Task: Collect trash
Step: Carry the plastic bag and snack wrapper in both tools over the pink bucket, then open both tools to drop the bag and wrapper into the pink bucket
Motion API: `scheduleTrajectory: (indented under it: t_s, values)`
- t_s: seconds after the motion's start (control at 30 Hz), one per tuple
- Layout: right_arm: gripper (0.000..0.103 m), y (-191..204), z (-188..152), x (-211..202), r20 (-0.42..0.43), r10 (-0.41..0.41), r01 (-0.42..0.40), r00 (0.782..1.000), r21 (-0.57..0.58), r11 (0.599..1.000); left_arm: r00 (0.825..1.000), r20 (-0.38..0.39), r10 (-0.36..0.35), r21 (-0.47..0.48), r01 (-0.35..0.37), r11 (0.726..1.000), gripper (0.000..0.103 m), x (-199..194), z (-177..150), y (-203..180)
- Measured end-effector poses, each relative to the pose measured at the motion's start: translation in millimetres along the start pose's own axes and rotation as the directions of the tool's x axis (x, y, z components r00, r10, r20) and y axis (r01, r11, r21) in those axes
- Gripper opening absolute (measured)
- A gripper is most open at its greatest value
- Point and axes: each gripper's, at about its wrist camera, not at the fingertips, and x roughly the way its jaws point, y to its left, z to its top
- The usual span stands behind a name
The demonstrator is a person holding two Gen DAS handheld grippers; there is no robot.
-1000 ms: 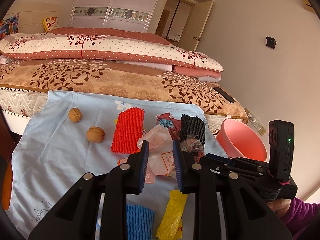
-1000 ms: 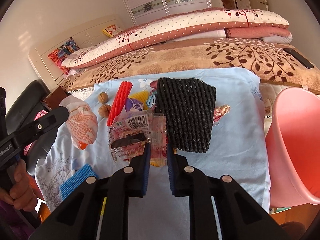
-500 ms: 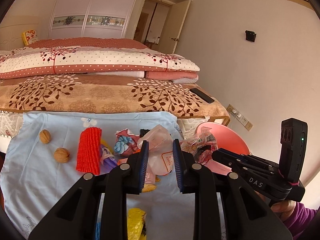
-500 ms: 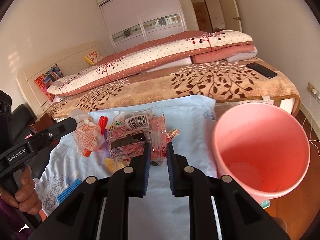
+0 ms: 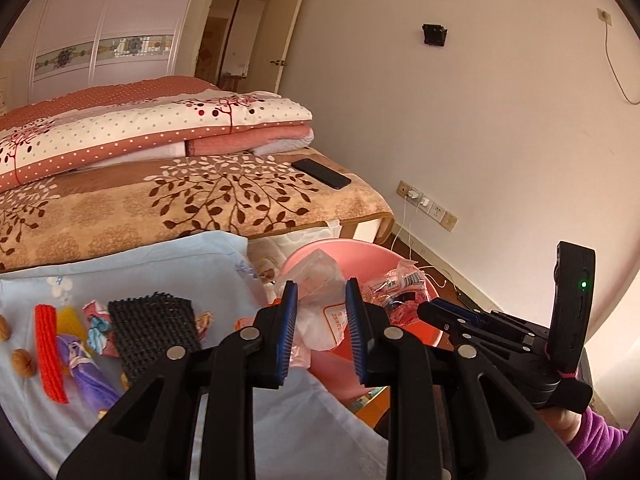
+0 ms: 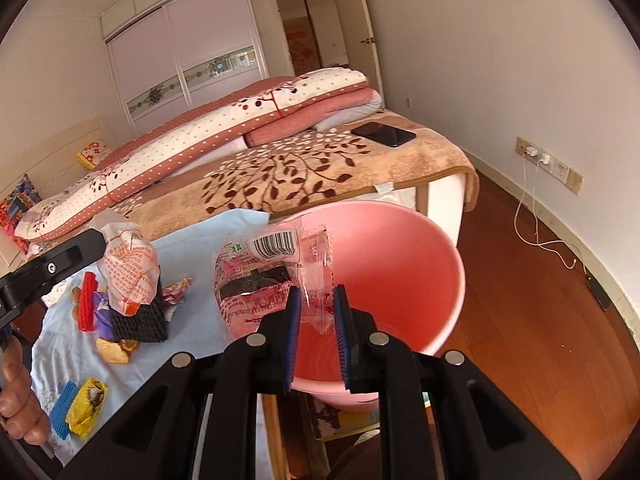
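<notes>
R gripper (image 6: pixel 317 316) is pinching a clear red-print snack wrapper (image 6: pixel 264 276) w/ barcode, pads closing on its right edge, and is holding it right over the mouth of the pink bucket (image 6: pixel 448 248). Judging by that, it's set up for a drop: wrapper is hanging above the opening so a release should land it inside.

L gripper (image 5: pixel 322 312) is clamping a crumpled white/orange plastic bag (image 5: pixel 320 320) between its blue pads, also reaching toward the bucket (image 5: pixel 400 344) but sitting nearer its rim on the cloth side, just beside the R gripper (image 5: pixel 448 316). Prob. both pieces are being carried together to save a trip.

Rest of the trash is lying on the light blue cloth (image 5: pixel 168 268): black foam net (image 5: pixel 154 324), red foam net (image 5: pixel 48 352), purple wrapper (image 5: pixel 82 364), a few small candy wrappers, yellow wrapper (image 6: pixel 86 400), blue foam net (image 6: pixel 62 404). Walnuts (image 5: pixel 22 362) are sitting at the left end, maybe not trash.

Obstructions: grippers are close side by side, so the L bag could be brushing the R wrapper at release; L bag may catch the rim or fall back on the cloth if let go too soon. Bucket looks empty as far as can be seen. Bed w/ brown leaf blanket (image 6: pixel 320 176) & phone (image 6: pixel 384 134) are well apart behind.
</notes>
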Motion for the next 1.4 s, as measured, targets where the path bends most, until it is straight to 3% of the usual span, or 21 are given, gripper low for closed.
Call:
scheduleTrajectory:
  t_s: [0.23,0.53,0.63,0.8,1.03,1.4]
  values:
    - [0.016,-20,-6,5,-0.017,-0.065,0.065,0.998,0.016,0.998,0.999,-0.041,-0.033,0.048,0.035,0.998,0.025,41,-2,-29]
    - [0.017,-32,-8,14,-0.034,-0.090,0.092,0.995,0.037,0.995,0.994,-0.108,-0.033,0.000,0.034,0.999,0.026,72,-5,-29]
    - [0.019,-32,-8,17,-0.039,-0.088,0.089,0.995,0.039,0.995,0.990,-0.135,-0.049,-0.011,0.048,0.999,0.038,76,-6,-27]
    - [0.036,-30,-9,18,-0.034,-0.085,0.086,0.996,0.037,0.996,0.989,-0.143,-0.043,-0.029,0.039,0.999,0.038,75,-8,-24]
    - [0.040,-20,-8,8,-0.007,-0.044,0.044,0.999,0.038,0.998,0.992,-0.125,-0.014,-0.036,0.009,0.999,0.038,61,-11,-18]
    - [0.043,29,-14,-13,0.037,0.070,-0.070,0.997,-0.020,0.997,0.995,-0.064,0.081,-0.006,-0.082,0.997,0.038,16,-17,-3]
